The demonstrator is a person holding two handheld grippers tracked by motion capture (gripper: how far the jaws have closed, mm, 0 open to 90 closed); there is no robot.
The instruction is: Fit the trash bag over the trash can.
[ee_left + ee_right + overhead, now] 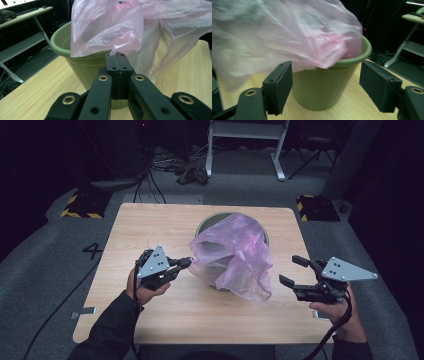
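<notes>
Over on the left, the left gripper (pixel 186 263) sits low above the table (pixel 150 220), jaws pressed tight together with a pinch of the pink bag (pixel 235 252) caught at the tips; in the left gripper view the two black pads meet flush at the bag's (pixel 107 30) lower edge, right in front of the pot's wall, though how much film is really trapped between them is hard to judge from here; the hand (pixel 142 290) behind it rests near the table's middle, dark sleeve coming in from the bottom edge.

Moving to the centre, the green pot (pixel 207 222) stands upright on the far half of the table; the bag is draped over it, billowing above the rim and spilling down the near side almost to the wood; in the left gripper view the pot (pixel 75 57) shows its rim bare on the left while the plastic covers the rest.

On to the right, the right gripper (pixel 290 271) hovers just off the table's right edge, jaws spread wide and nothing between them, well apart from the bag; in the right gripper view the two pads (pixel 280 85) frame the pot (pixel 322 90) from a distance, with the bag (pixel 287 35) blurred above it.
</notes>
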